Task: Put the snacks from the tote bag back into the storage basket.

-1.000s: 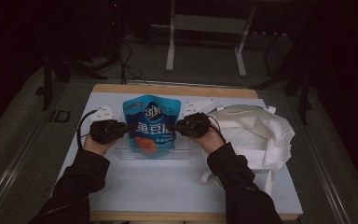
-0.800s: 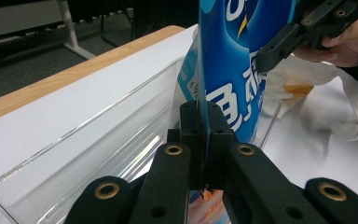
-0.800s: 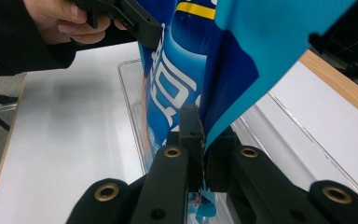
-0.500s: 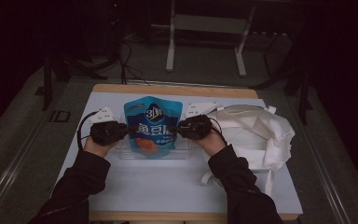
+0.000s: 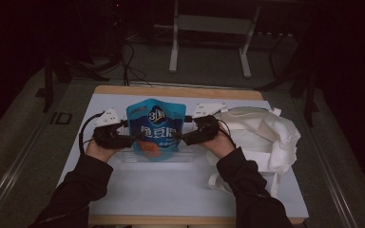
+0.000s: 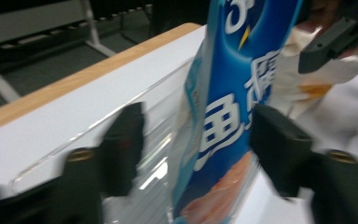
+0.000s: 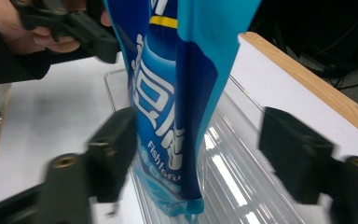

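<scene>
Two grippers flank a blue snack pouch as it stands upright in a clear plastic tray near the middle of the white bench. The left gripper and the right gripper have each just been opening their jaws — in the left gripper view the pouch's edge sits between two black jaws that stand clear of it, and in the right gripper view the other edge hangs in an equally open gap. We read this as the letting-go step: the pouch set down in the tray and both grips released.

To do it well, we would widen both jaws evenly and hold the hands steady until the pouch shows it can stand by itself — its base rests on the tray's ribbed floor, and the tall, soft body could tip forward or back. We would then draw each gripper straight outward, away from the pouch's side seams, so no jaw snags the film or knocks the light tray along the bench. A white cloth bag lies just beyond the right hand; we would keep the retreat clear of its straps.
</scene>
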Tool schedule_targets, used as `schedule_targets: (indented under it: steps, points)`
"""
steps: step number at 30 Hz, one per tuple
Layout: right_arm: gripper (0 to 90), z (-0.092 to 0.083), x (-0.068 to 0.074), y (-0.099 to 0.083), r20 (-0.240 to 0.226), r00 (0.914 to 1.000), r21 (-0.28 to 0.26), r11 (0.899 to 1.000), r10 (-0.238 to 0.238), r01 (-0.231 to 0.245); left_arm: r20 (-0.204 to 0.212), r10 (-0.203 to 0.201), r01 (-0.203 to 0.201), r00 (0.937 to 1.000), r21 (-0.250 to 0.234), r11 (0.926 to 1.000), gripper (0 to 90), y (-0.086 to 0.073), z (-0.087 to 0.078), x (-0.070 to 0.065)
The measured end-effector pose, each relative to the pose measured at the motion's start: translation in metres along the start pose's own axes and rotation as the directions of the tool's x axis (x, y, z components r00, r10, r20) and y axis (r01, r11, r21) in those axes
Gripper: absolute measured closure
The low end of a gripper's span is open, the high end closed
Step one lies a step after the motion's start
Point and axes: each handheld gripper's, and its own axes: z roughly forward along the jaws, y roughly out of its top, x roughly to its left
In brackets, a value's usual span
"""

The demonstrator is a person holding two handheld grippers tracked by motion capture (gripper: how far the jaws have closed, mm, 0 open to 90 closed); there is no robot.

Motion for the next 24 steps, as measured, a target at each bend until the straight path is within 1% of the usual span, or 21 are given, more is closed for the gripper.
schedule_targets:
  steps: [1, 2, 3, 4, 5, 6, 7, 8, 9, 11, 12, 13, 15, 17, 18, 19, 20, 22, 24]
  points:
    - [18.9, -0.001, 0.000, 0.000, -0.008, 1.0000, -0.002, 1.000, 0.000, 0.000, 0.006, -0.012, 0.012, 0.9999, -0.010, 0.9999, 26.6, 0.000, -0.001, 0.000]
    - [16.1, -0.003, 0.001, 0.000, -0.013, 0.9999, -0.010, 1.000, -0.001, 0.001, 0.019, -0.024, 0.024, 0.9995, -0.013, 0.9996, 21.2, 0.000, -0.001, 0.001]
    - [14.3, -0.004, 0.001, 0.000, -0.016, 0.9999, -0.019, 1.000, 0.002, -0.003, 0.024, -0.043, 0.043, 0.9988, -0.003, 0.9991, 17.8, 0.000, -0.001, 0.001]
    - [13.9, -0.006, 0.001, 0.000, -0.011, 0.9999, -0.038, 0.999, 0.010, -0.011, 0.028, -0.038, 0.037, 0.9989, 0.008, 0.9993, 14.4, -0.001, -0.001, 0.000]
    - [13.0, -0.008, 0.002, 0.000, -0.016, 0.9999, -0.044, 0.999, 0.002, -0.003, 0.018, -0.026, 0.026, 0.9995, 0.030, 0.9992, 10.3, -0.002, -0.001, -0.002]
    - [12.6, -0.010, 0.002, 0.000, -0.015, 0.9999, -0.048, 0.999, 0.000, 0.000, 0.001, -0.016, 0.016, 0.9999, 0.047, 0.9988, 1.5, -0.003, 0.000, -0.003]
    - [12.6, -0.011, 0.002, 0.000, -0.012, 0.9999, -0.051, 0.999, 0.003, -0.003, -0.007, -0.015, 0.015, 0.9999, 0.059, 0.9981, 0.0, -0.006, -0.001, -0.005]
    - [12.7, -0.013, 0.001, 0.000, -0.012, 0.9999, -0.052, 0.999, 0.006, -0.007, 0.004, -0.028, 0.028, 0.9996, 0.065, 0.9975, 0.0, -0.008, -0.001, -0.006]
    - [12.8, -0.014, 0.002, -0.001, -0.006, 1.0000, -0.048, 0.999, 0.002, -0.002, 0.006, -0.034, 0.034, 0.9994, 0.061, 0.9976, 0.0, -0.010, -0.002, -0.007]
    - [13.5, -0.017, 0.003, -0.001, 0.008, 1.0000, -0.042, 0.999, -0.005, 0.006, -0.006, -0.041, 0.042, 0.9991, 0.055, 0.9976, 0.0, -0.013, -0.004, -0.010]
    - [13.5, -0.018, 0.003, -0.002, 0.007, 1.0000, -0.037, 0.999, -0.006, 0.006, -0.002, -0.048, 0.048, 0.9988, 0.052, 0.9975, 0.0, -0.014, -0.005, -0.010]
    - [13.6, -0.019, 0.004, -0.002, 0.010, 0.9999, -0.036, 0.999, -0.009, 0.010, 0.003, -0.059, 0.059, 0.9982, 0.033, 0.9977, 0.0, -0.017, -0.007, -0.011]
    - [13.7, -0.022, 0.006, -0.003, 0.022, 0.9997, -0.036, 0.999, -0.010, 0.010, 0.004, -0.073, 0.073, 0.9973, 0.021, 0.9971, 0.0, -0.020, -0.010, -0.012]
    - [13.9, -0.027, 0.009, -0.005, 0.022, 0.9997, -0.039, 0.999, -0.010, 0.011, 0.000, -0.076, 0.076, 0.9971, 0.026, 0.9968, 0.0, -0.023, -0.013, -0.015]
    - [13.9, -0.029, 0.011, -0.006, 0.022, 0.9997, -0.034, 0.999, -0.011, 0.012, -0.005, -0.070, 0.070, 0.9976, 0.026, 0.9972, 0.0, -0.024, -0.014, -0.017]
    - [13.9, -0.031, 0.012, -0.007, 0.030, 0.9993, -0.032, 0.999, -0.022, 0.023, -0.007, -0.070, 0.070, 0.9975, 0.025, 0.9972, 0.0, -0.026, -0.015, -0.018]
    - [14.0, -0.033, 0.014, -0.008, 0.037, 0.9990, -0.031, 0.999, -0.023, 0.025, -0.008, -0.076, 0.076, 0.9971, 0.028, 0.9967, 0.0, -0.027, -0.015, -0.020]
    - [14.1, -0.036, 0.016, -0.010, 0.036, 0.9991, -0.028, 0.999, -0.022, 0.023, -0.005, -0.079, 0.079, 0.9969, 0.024, 0.9966, 0.0, -0.029, -0.017, -0.024]
    - [14.3, -0.039, 0.018, -0.013, 0.043, 0.9988, -0.024, 0.999, -0.022, 0.023, -0.012, -0.072, 0.072, 0.9973, 0.028, 0.9970, 0.0, -0.031, -0.018, -0.029]
